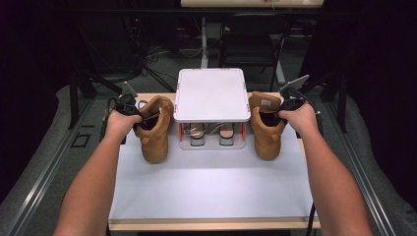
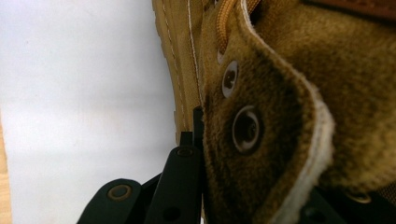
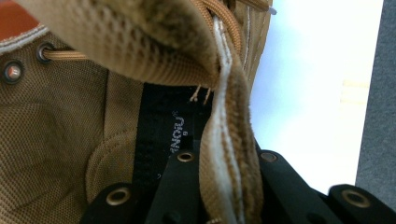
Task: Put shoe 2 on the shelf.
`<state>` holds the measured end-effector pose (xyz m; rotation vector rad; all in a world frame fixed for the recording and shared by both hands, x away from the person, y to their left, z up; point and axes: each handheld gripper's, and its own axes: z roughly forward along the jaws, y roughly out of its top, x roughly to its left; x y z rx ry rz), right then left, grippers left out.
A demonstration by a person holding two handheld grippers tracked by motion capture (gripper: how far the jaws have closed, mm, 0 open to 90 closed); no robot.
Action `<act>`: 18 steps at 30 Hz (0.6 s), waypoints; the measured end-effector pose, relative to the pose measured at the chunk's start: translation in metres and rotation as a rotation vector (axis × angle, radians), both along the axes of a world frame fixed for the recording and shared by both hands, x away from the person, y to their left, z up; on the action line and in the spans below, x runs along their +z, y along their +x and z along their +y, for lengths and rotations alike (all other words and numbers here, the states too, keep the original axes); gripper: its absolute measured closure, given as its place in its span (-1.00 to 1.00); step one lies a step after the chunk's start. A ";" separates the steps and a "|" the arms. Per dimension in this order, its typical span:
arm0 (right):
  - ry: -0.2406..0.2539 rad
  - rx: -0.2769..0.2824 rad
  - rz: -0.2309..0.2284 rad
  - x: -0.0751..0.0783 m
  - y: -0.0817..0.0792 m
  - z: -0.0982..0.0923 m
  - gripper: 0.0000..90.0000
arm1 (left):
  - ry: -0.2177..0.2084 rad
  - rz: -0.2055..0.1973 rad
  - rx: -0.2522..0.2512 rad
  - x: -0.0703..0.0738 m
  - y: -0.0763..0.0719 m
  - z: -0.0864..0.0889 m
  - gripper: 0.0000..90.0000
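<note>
Two tan suede boots stand on the white table [image 1: 211, 189], toes toward me. My left gripper [image 1: 134, 114] is shut on the upper eyelet flap of the left boot [image 1: 156, 135]. In the left gripper view that flap [image 2: 275, 116] sits pinched between the black jaws of the left gripper [image 2: 243, 182], metal eyelets facing the camera. My right gripper [image 1: 284, 108] is shut on the collar of the right boot [image 1: 267, 137]. In the right gripper view the right gripper [image 3: 229, 168] has the collar's edge [image 3: 229, 107] clamped between its jaws, with the boot's lining [image 3: 60, 140] beside it.
A small white rack [image 1: 211, 93] stands between the boots at the back of the table, with a pair of shoes [image 1: 197, 133] under its top shelf. Dark floor, cables and a chair [image 1: 251, 39] lie beyond. The table's front half is bare white surface.
</note>
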<state>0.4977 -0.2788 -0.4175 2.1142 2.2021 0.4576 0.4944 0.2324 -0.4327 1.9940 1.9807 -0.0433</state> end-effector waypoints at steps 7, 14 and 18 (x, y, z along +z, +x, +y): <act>0.005 -0.013 -0.009 -0.001 0.009 0.001 0.91 | -0.020 -0.007 0.016 -0.002 0.011 -0.001 0.92; 0.023 -0.023 -0.007 0.003 0.018 -0.001 0.91 | -0.035 -0.001 0.018 -0.001 0.018 0.001 0.92; 0.039 -0.031 -0.016 0.009 0.020 -0.004 0.91 | -0.044 -0.014 0.020 0.004 0.020 0.007 0.92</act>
